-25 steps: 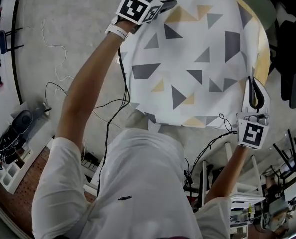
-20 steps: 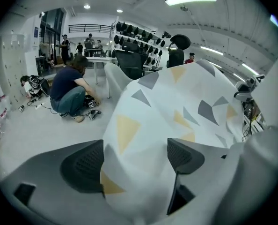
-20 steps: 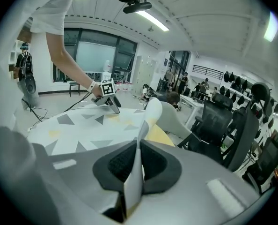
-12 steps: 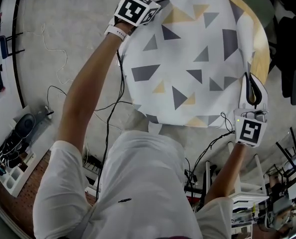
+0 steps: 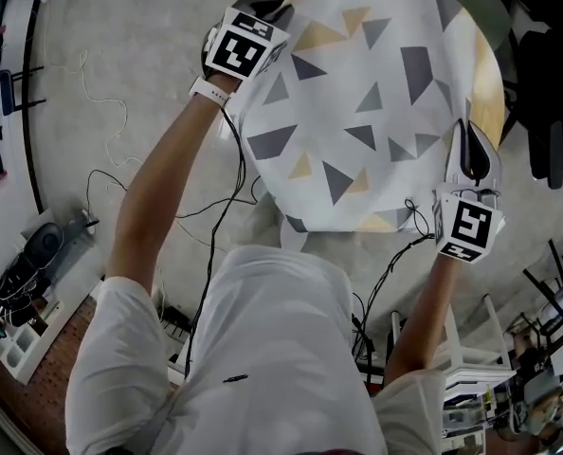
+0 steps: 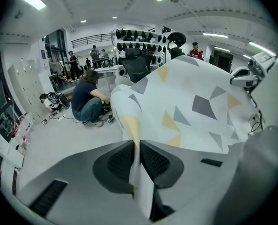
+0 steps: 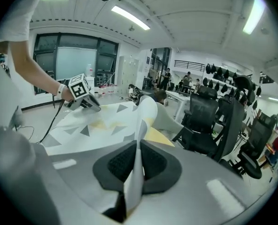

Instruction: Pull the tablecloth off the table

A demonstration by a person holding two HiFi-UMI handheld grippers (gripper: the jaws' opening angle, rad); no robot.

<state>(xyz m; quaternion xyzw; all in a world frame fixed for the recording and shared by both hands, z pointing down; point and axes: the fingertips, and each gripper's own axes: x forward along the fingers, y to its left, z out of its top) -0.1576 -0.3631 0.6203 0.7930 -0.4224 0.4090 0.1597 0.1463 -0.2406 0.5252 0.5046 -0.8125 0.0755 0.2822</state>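
Observation:
A white tablecloth (image 5: 357,112) printed with grey and yellow triangles covers a round wooden table (image 5: 487,83). My left gripper (image 5: 267,9) is at the cloth's far left edge. Its jaws are closing, and in the left gripper view the pads (image 6: 121,159) pinch a fold of the tablecloth (image 6: 190,102). My right gripper (image 5: 473,154) holds the near right edge. In the right gripper view it (image 7: 138,161) is shut on a raised fold of the tablecloth (image 7: 106,123). The table's yellow top shows beside that fold.
Black cables (image 5: 215,207) trail over the grey floor under my left arm. A tray of tools (image 5: 21,297) lies at the lower left and a white rack (image 5: 466,349) at the lower right. Black office chairs (image 7: 214,121) stand beyond the table. A person (image 6: 87,102) crouches on the floor.
The left gripper's jaws have come together on the cloth's left edge, which now stands up in a fold. Both grippers have shifted a little to the left.

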